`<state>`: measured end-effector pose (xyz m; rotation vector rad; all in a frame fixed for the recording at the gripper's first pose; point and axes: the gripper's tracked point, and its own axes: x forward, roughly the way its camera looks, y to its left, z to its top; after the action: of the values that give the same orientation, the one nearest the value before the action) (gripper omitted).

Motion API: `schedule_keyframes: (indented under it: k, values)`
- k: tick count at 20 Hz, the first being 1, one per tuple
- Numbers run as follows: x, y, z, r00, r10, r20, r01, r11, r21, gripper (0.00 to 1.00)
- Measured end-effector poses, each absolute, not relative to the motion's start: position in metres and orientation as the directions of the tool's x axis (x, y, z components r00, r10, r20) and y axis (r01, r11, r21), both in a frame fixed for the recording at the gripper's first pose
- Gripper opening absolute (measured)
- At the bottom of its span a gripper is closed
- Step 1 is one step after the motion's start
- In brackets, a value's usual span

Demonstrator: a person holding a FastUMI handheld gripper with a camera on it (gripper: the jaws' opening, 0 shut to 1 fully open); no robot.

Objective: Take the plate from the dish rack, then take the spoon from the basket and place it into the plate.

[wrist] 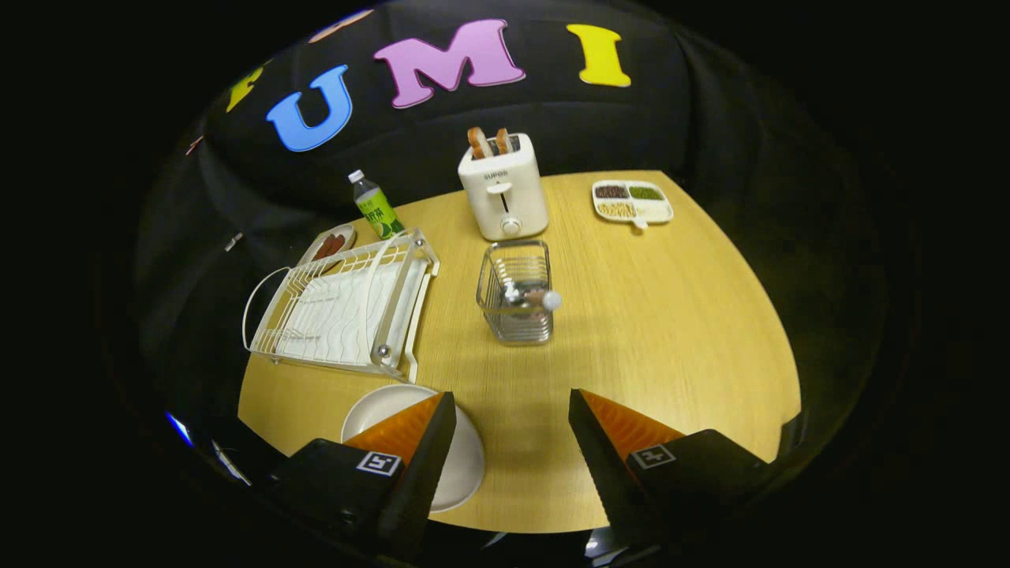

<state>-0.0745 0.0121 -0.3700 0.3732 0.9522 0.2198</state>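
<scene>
The wooden surface [671,315] has wide bare room right of the wire basket [514,293], up to its curved edge. The tongs [511,410] stand wide open, holding nothing. The white plate [465,465] lies flat under the left finger, just before the empty dish rack [347,304]. The spoon [530,298] leans in the basket, beyond the fingers.

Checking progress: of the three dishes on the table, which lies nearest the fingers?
The plain white plate, partly under one finger of the open gripper; it is empty, unlike the others.
</scene>
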Motion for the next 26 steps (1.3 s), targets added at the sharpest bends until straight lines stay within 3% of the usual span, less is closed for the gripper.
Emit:
schedule_keyframes:
  k: [3, 9, 13, 16, 17, 22, 26]
  values:
    - [-0.046, 0.001, -0.361, 0.601, 0.334, -0.726, -0.088, 0.931, 0.356, 0.89]
    - [-0.009, 0.005, -0.394, 0.551, 0.361, -0.752, -0.153, 0.93, 0.335, 0.87]
    - [0.0, 0.01, -0.418, 0.52, 0.352, -0.778, -0.18, 0.936, 0.302, 0.69]
    - [0.003, 0.008, -0.422, 0.529, 0.323, -0.785, -0.168, 0.946, 0.276, 0.3]
    - [0.003, 0.011, -0.425, 0.52, 0.331, -0.788, -0.159, 0.943, 0.291, 0.23]
    - [0.0, 0.014, -0.415, 0.504, 0.347, -0.791, -0.141, 0.936, 0.321, 0.12]
    - [-0.004, 0.006, -0.398, 0.537, 0.331, -0.776, -0.089, 0.937, 0.338, 0.09]
